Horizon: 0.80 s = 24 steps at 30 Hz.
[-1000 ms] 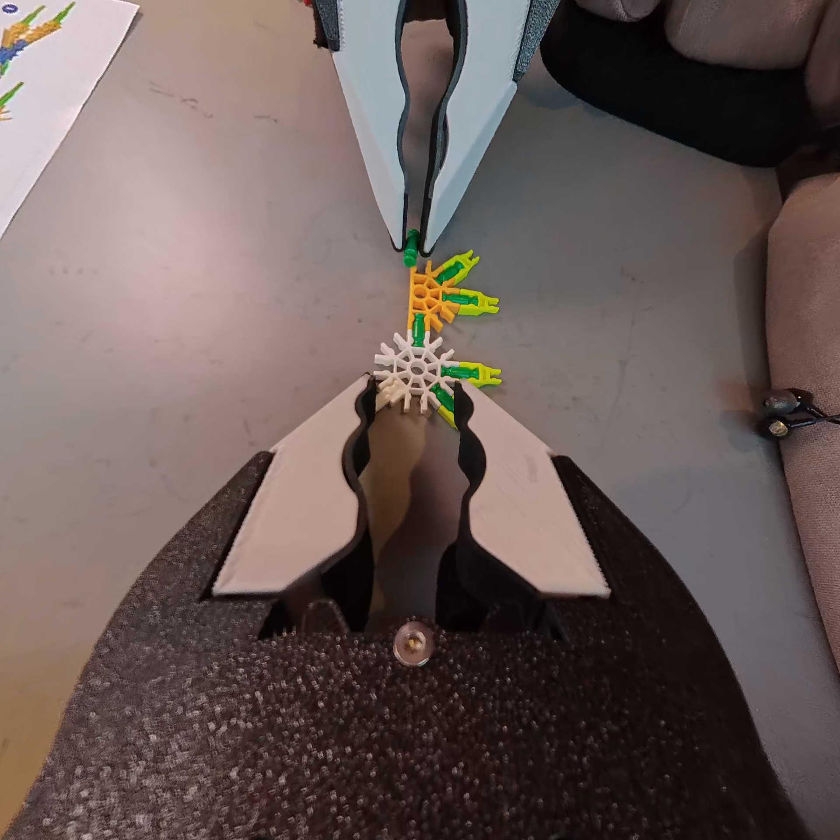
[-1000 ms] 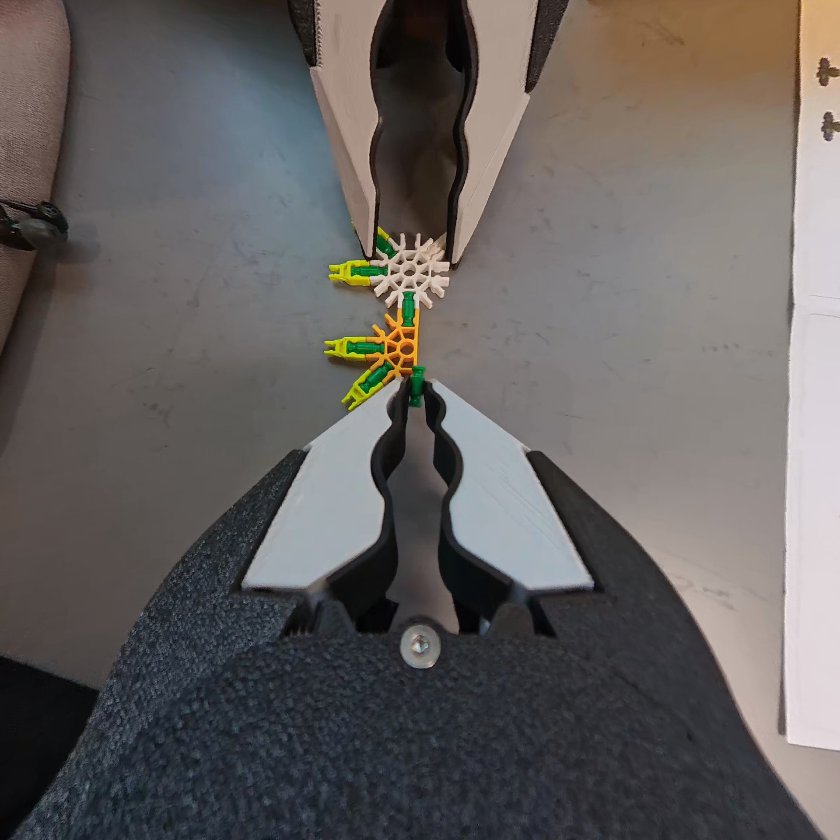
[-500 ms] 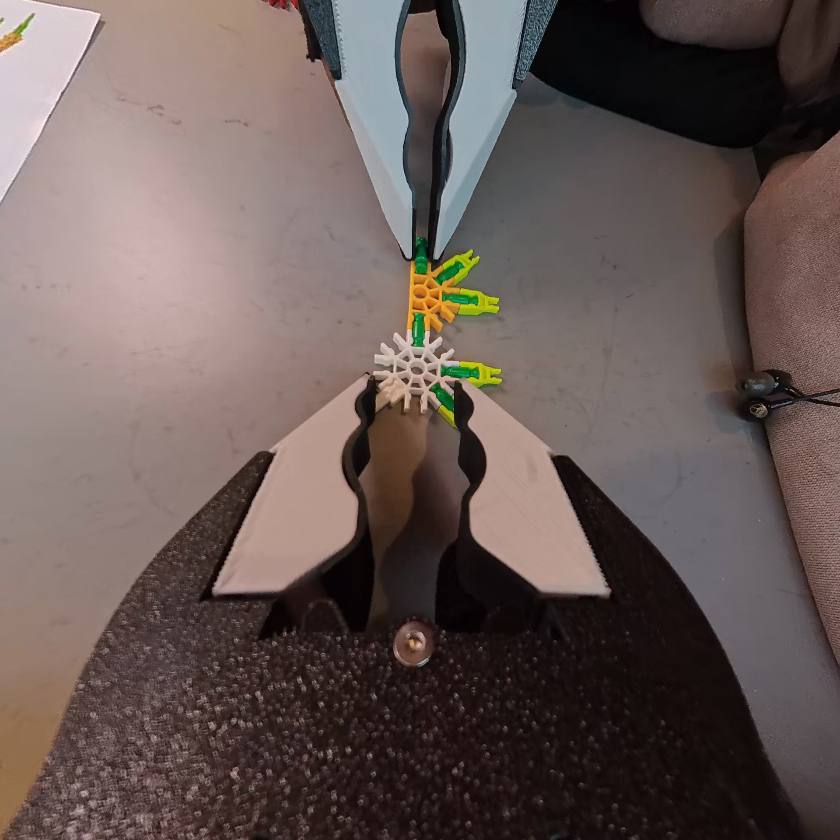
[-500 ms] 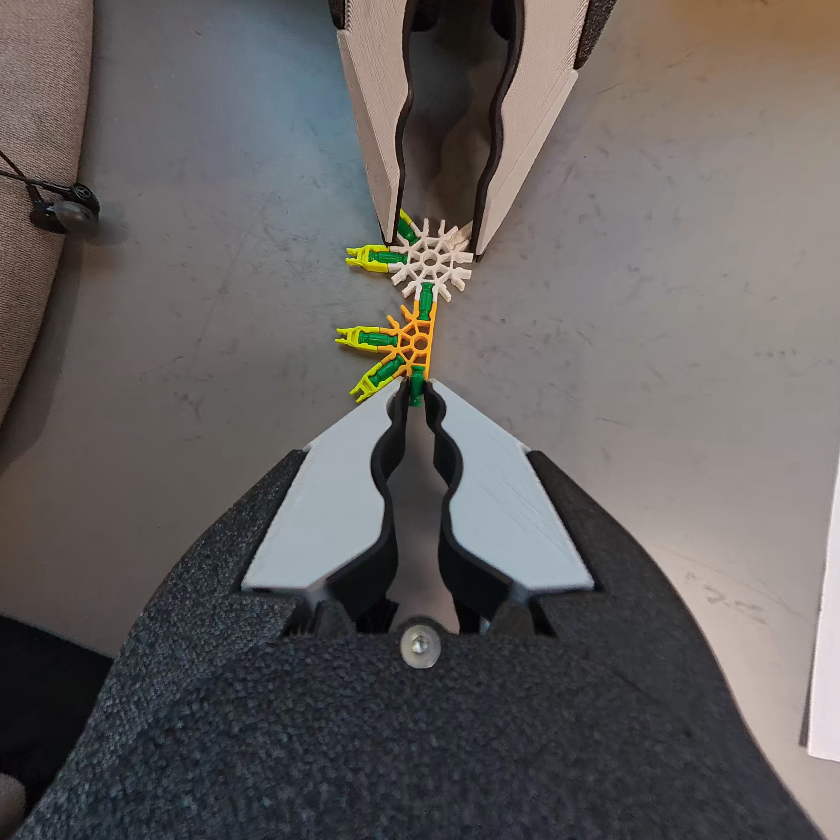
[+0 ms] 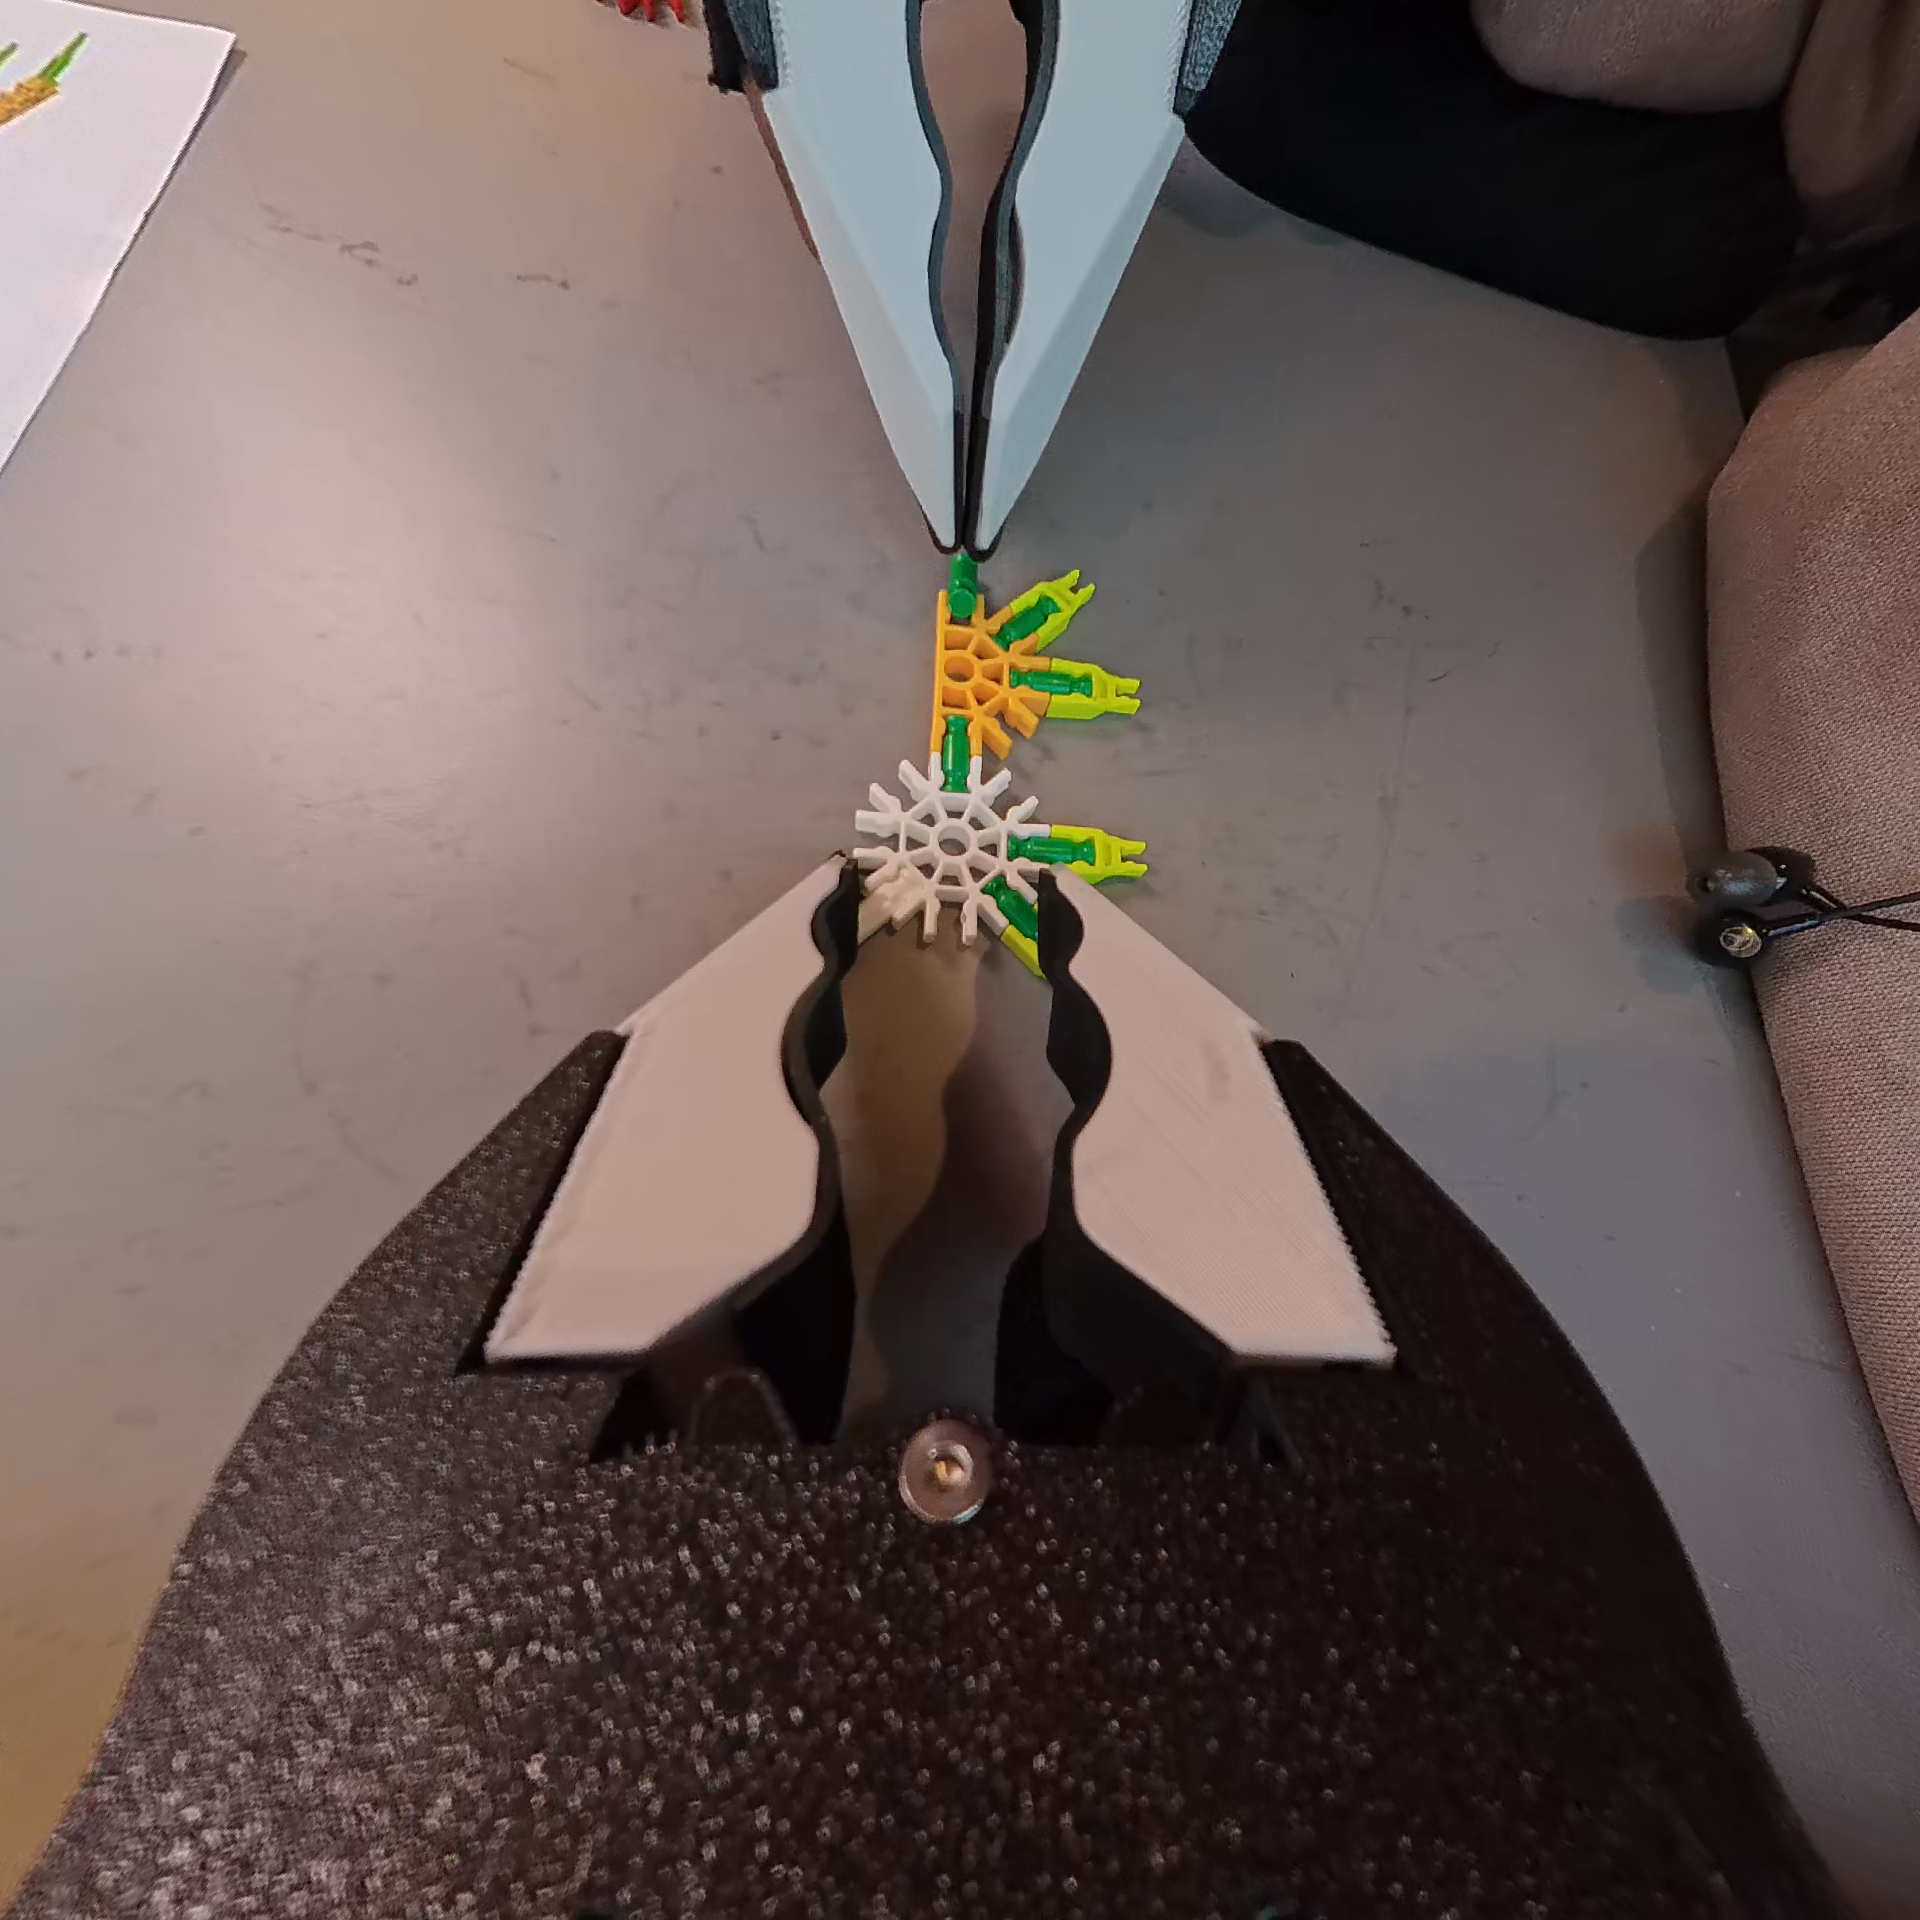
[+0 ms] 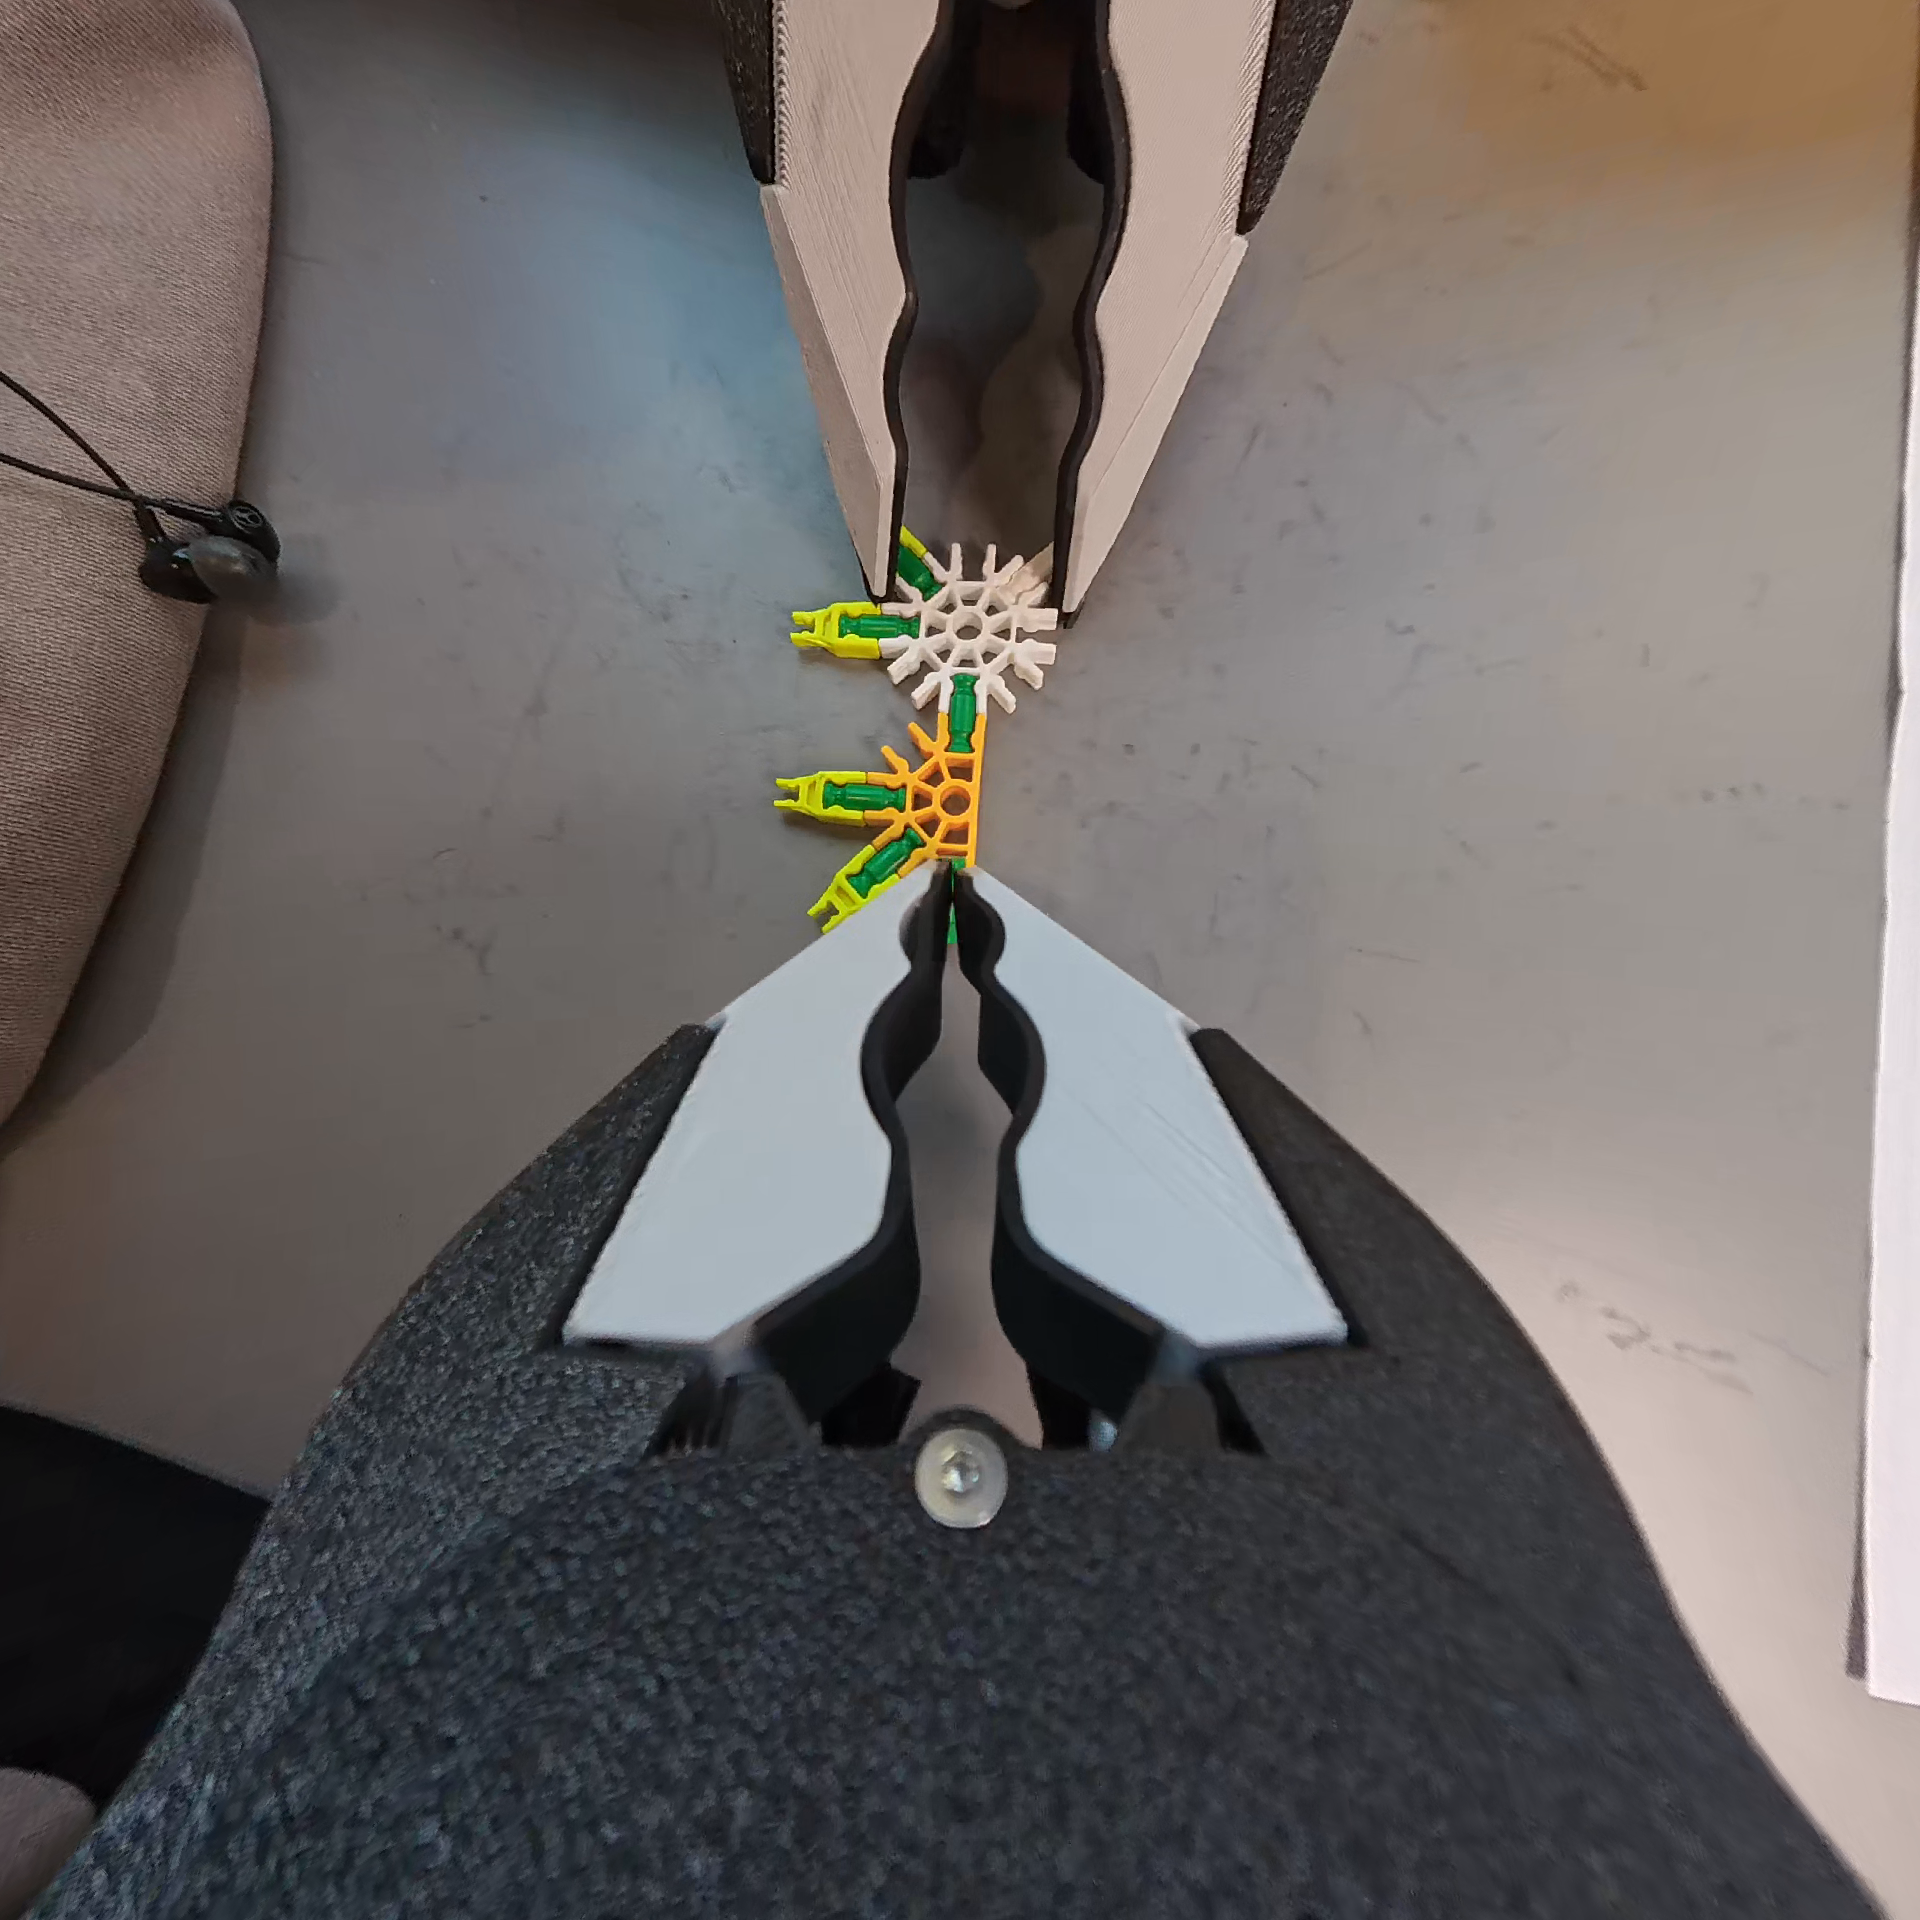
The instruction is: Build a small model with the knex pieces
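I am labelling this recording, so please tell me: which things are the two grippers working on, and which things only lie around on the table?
Worked on:
- white snowflake connector, clamped by the left gripper
- orange connector joined to it
- short green rod, pinched by the right gripper
- yellow-green clips

Lying about:
- black earphones
- printed sheet
- grey cushion

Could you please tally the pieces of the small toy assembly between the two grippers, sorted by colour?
white connector: 1
orange connector: 1
green rods: 6
yellow-green end clips: 4
Total: 12 pieces
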Motion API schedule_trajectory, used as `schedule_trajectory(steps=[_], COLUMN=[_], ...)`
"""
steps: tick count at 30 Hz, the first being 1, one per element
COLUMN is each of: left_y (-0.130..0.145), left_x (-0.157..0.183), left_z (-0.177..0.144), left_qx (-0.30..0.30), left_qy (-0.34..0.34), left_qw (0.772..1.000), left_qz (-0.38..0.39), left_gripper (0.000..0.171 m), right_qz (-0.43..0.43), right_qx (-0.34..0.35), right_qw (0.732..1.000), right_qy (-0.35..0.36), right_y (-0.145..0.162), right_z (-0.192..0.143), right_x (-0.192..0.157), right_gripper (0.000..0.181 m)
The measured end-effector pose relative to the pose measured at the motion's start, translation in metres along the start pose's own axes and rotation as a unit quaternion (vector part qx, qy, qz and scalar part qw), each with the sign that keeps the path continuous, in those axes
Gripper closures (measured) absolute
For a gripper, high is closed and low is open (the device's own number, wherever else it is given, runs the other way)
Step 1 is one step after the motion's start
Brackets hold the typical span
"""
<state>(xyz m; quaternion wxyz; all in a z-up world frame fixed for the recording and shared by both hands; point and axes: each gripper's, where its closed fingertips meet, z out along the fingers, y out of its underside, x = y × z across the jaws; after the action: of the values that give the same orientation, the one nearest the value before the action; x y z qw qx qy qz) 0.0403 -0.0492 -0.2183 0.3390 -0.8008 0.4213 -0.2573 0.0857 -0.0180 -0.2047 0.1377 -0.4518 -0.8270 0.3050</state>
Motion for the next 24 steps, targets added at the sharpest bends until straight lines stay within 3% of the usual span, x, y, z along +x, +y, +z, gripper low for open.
schedule_trajectory(steps=[18, 24], left_y=[0.0, 0.0], left_x=[0.002, 0.004], left_z=[0.0, 0.0], left_qx=[0.001, 0.0], left_qy=[-0.004, 0.0], left_qw=[1.0, 1.0], left_qz=[0.0, -0.002], left_gripper=[0.137, 0.137], right_qz=[0.024, 0.02], right_qx=[-0.095, -0.16], right_qw=[0.995, 0.987], right_qy=[-0.006, 0.006], right_y=[0.001, 0.001], right_z=[0.01, 0.011], right_x=[-0.003, -0.007], right_gripper=[0.181, 0.181])
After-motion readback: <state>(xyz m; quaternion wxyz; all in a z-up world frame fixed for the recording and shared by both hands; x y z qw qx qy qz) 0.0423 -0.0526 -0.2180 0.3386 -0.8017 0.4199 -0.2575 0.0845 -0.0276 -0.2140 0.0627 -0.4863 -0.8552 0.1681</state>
